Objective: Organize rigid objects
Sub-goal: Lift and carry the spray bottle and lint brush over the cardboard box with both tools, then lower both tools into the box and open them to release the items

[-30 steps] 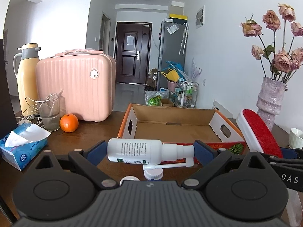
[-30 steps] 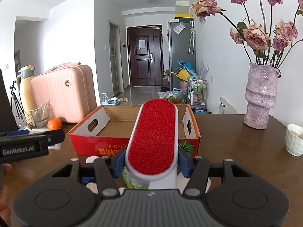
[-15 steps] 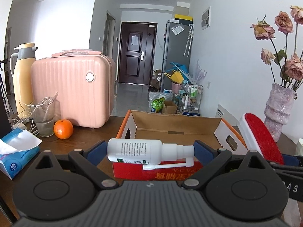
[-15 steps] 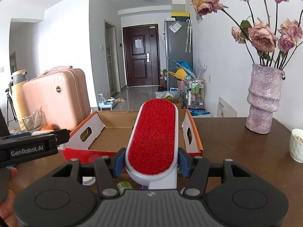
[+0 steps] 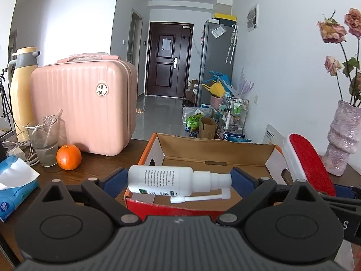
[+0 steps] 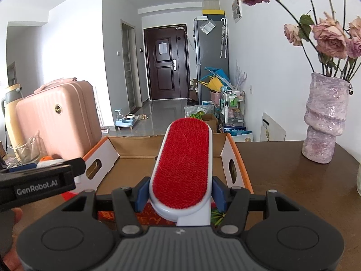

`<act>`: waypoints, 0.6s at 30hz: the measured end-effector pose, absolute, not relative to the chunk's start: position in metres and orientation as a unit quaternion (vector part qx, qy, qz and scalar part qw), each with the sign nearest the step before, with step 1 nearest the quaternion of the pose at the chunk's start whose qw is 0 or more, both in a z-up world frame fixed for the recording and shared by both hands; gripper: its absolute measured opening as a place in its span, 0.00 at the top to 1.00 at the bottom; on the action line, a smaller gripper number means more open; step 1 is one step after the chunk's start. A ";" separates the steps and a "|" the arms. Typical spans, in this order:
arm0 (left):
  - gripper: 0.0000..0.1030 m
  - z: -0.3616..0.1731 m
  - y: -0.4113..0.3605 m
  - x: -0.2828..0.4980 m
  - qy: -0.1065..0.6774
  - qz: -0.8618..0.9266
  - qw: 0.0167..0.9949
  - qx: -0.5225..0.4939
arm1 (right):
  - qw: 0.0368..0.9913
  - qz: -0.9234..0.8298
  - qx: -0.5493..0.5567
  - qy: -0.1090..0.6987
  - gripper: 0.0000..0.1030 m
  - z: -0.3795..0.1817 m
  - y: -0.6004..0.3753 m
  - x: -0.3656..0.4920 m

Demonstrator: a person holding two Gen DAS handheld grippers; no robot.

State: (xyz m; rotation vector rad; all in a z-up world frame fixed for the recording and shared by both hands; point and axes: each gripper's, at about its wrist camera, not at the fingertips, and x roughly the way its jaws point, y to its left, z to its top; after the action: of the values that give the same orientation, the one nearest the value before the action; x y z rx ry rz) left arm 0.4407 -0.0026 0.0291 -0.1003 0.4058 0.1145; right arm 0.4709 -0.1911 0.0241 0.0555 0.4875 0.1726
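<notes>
left tool [image 5: 179, 181]: my pads clamp the spray bottle [image 5: 171, 179] crosswise, above the cardboard box's [image 5: 216, 151] near wall.
right tool [image 6: 180, 194]: clamped on my lint brush [image 6: 182, 167], pointing over the box.

At the left of the frame a pink suitcase [image 5: 83, 106] stands behind an orange [image 5: 68, 157], a glass [image 5: 45, 142] and a tissue pack [image 5: 17, 187], while a vase [image 6: 325, 117] stands at the right.

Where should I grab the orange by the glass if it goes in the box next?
Take the orange across its round middle, coming from its open right side: the glass stands close on its left and the pink suitcase behind. It may roll.
</notes>
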 end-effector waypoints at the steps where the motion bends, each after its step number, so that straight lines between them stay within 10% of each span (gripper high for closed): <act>1: 0.05 0.028 -0.002 0.444 0.202 0.058 0.976 -0.050 | 0.966 0.085 0.026 0.242 0.45 0.023 -0.191 0.475; 18: 0.04 0.016 -0.003 0.502 0.226 0.071 0.971 -0.045 | 0.961 0.084 0.023 0.264 0.45 0.011 -0.181 0.533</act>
State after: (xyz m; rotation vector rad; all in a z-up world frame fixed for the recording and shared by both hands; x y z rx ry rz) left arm 0.5022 -0.0030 0.0160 -0.0909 0.4561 0.1435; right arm 0.5325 -0.1809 0.0109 0.0472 0.5355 0.1694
